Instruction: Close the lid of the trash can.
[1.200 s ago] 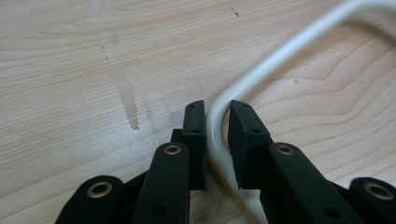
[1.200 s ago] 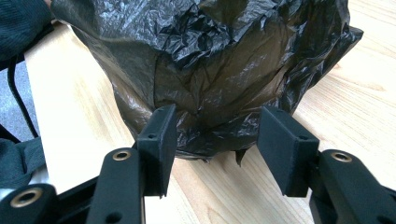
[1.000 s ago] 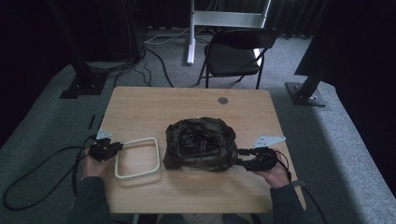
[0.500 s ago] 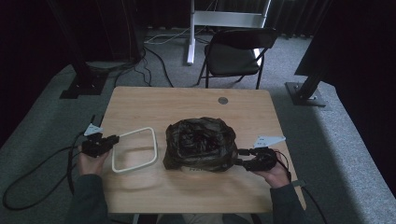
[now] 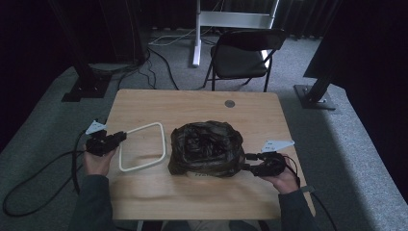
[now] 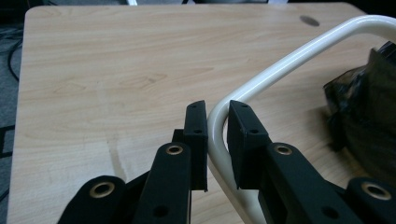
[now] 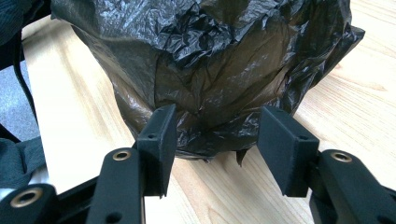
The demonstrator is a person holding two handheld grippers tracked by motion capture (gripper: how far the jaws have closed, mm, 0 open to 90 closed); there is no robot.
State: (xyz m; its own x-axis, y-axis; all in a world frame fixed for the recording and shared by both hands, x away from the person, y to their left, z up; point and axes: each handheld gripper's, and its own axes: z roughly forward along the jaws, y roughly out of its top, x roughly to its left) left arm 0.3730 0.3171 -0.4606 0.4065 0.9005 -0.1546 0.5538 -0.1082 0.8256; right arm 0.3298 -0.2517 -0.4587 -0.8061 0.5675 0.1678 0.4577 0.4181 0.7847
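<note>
Left gripper point(image 5: 114, 139) sits at the left edge of the desk point(image 5: 192, 103), held in the person's left hand point(image 5: 97, 161); its fingers point(image 6: 197, 135) are clamped on a white frame point(image 5: 142, 147), a rounded-corner loop of pale tube; in the left gripper view the tube point(image 6: 280, 65) passes between both pads at one bent corner, pads touching it on either side; the frame looks tilted, gripped corner raised off the desk, far side reaching toward the bag; whether the far side touches the wood, cannot tell.

Right gripper point(image 5: 248, 162) is at the right side of the desk in the right hand point(image 5: 281, 179), pointing level at a black plastic bag point(image 5: 207, 147); bag is crumpled, bulging, near the middle of the desk, mouth bunched on top; in the right gripper view the fingers point(image 7: 161, 140) stand wide apart, low on the bag's point(image 7: 210, 60) near side; the left pad is just against the plastic, the right pad appears clear of it; wide open, not gripping.

Frame lies just left of the bag, close beside it; contact between them cannot be told. A small dark round disc point(image 5: 229, 103) is set in the far part of the desk, well apart from both. Behind the desk a folding chair point(image 5: 240, 57) on grey carpet; cables point(image 5: 43, 178) trail from the left gripper onto the floor.
</note>
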